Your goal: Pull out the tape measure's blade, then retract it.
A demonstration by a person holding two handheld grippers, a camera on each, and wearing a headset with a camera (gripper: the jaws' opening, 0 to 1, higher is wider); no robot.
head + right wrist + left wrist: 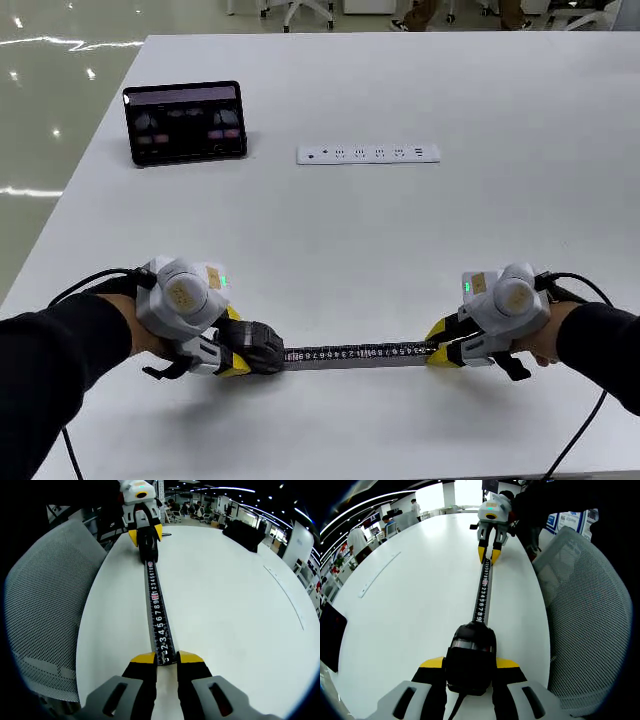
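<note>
The left gripper (238, 352) clamps the tape measure (262, 347) and the right gripper (441, 354) pinches the stretched blade (355, 353) by its tip; if that pinch slips, the blade could whip back.

The case (470, 652) has its sides hidden between the clamped jaws of the left gripper (470, 663). The tip of the blade (156, 605) is lost between the jaws of the right gripper (167, 658). On the far-left tablet (185, 121), the screen icons are blurred. The far chairs (300, 10) are cut off by the top edge.

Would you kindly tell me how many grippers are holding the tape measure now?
2. The left gripper clamps the black case at the near left; the right gripper pinches the end of the blade at the near right.
</note>
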